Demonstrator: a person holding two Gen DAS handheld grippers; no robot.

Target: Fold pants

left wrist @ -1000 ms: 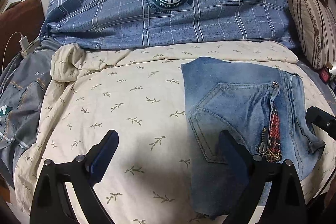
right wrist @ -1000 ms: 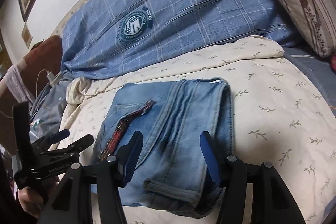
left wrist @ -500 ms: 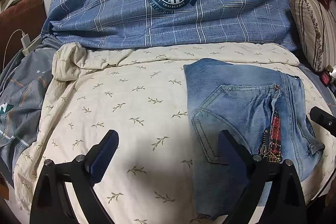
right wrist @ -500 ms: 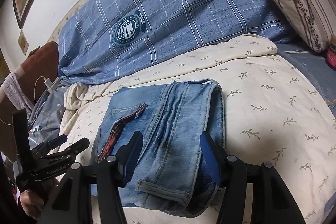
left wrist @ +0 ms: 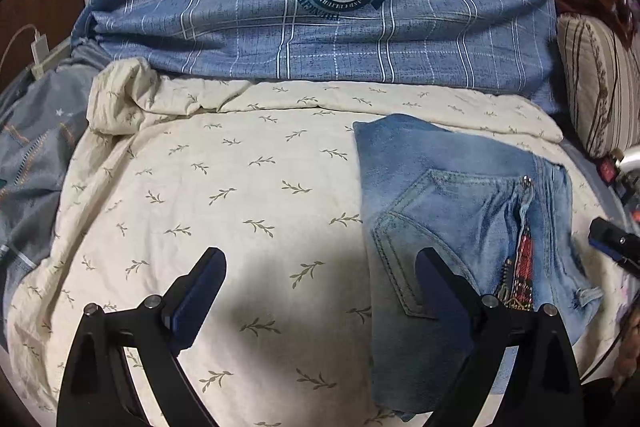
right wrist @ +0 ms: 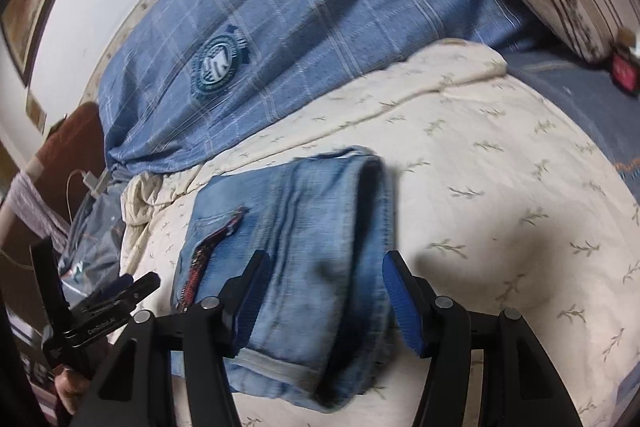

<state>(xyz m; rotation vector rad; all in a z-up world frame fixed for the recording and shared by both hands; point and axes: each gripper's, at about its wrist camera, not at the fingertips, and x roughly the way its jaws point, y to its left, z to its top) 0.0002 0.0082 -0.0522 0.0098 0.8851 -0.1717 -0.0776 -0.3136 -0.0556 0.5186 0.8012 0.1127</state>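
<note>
The folded blue jeans (left wrist: pixel 460 195) lie on the cream leaf-print blanket (left wrist: pixel 240 187), with a back pocket and a red zip trim facing up. My left gripper (left wrist: pixel 320 259) is open above the blanket, its right finger over the jeans' left edge. My right gripper (right wrist: pixel 326 259) is open just above the near end of the jeans (right wrist: pixel 304 203), one finger over the denim and the other at its right edge. The right wrist view also shows the left gripper (right wrist: pixel 120 291), held by a hand (right wrist: pixel 72 391). The right gripper's tip (left wrist: pixel 612 239) shows at the right edge of the left wrist view.
A bunched blue plaid duvet (left wrist: pixel 320 39) fills the far side of the bed. A striped pillow (left wrist: pixel 600 83) lies at the right, with a small red object (right wrist: pixel 622 71) below it. A grey-blue sheet (left wrist: pixel 32 155) and a white charger (left wrist: pixel 40 47) lie at the left.
My right gripper has rolled and slid a little to the right over the jeans, so its right finger now lines up with their right edge. The left gripper has hardly moved.
</note>
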